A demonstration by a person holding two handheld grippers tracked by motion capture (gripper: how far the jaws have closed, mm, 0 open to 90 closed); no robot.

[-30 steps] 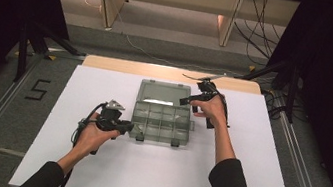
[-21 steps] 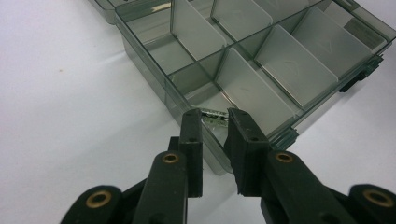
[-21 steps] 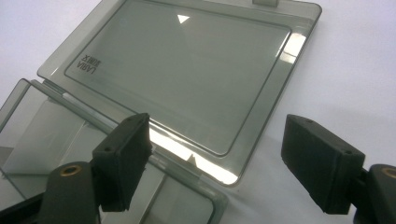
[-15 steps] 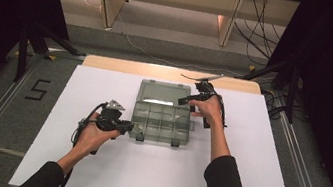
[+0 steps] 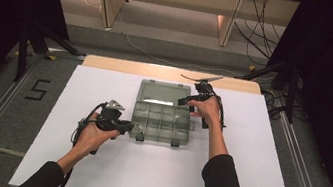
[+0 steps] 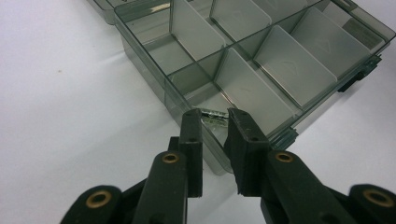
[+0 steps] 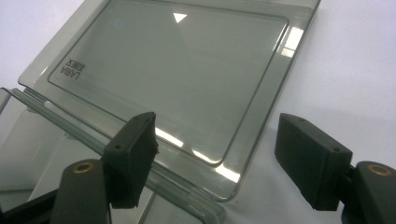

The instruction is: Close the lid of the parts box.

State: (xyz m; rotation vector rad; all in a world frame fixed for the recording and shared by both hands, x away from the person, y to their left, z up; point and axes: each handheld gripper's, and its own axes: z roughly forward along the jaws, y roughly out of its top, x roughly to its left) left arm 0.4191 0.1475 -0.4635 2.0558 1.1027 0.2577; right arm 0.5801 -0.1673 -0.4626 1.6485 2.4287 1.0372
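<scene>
Your sleeves (image 5: pixel 223 183) are dark, bare at the wrists. Both grippers (image 6: pixel 215 122) black with brass rivets (image 6: pixel 170 158); grey three-cornered plate (image 5: pixel 113 104) on the left one; black cable (image 5: pixel 76 130) trailing.

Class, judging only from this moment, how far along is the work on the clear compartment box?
Done: the organiser box lies open, its lid flat on the table. In hand: the left gripper pinches a small shiny item at a corner compartment's wall; the right gripper stands open at the lid's corner. Left: compartments look empty; lid unclosed.
</scene>
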